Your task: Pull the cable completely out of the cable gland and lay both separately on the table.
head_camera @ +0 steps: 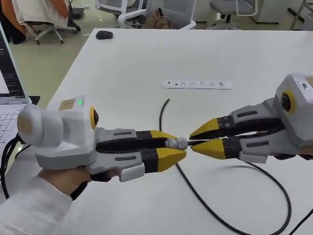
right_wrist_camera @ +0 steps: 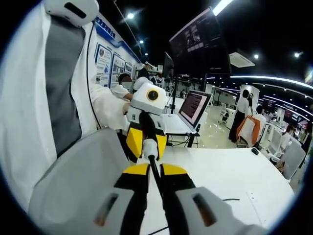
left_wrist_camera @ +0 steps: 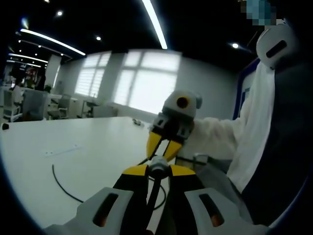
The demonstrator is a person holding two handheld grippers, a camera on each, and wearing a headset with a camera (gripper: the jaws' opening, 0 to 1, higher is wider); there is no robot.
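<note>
White worktop (head_camera: pixel 146 58) spreads under the head view. Above it the left claw (head_camera: pixel 179 145) is clamped on the cable gland (head_camera: pixel 175 143). The right claw (head_camera: pixel 191 142), tip to tip with it, is closed on the black cable (head_camera: pixel 160 116), whose loop is cut off at the frame's bottom edge.

Left gripper view: the gland (left_wrist_camera: pixel 157 166) sits between yellow tips, with the cable (left_wrist_camera: pixel 153 196) half hidden below.

Right gripper view: the cable (right_wrist_camera: pixel 154 174) runs from the pinched tips to the gland (right_wrist_camera: pixel 150 149), and its depth inside is hidden.

two grippers (head_camera: pixel 179 145) (head_camera: pixel 191 141), one cable (head_camera: pixel 195 193), one cable gland (head_camera: pixel 176 143), one power strip (head_camera: pixel 196 84), one mouse (head_camera: pixel 103 35)
</note>
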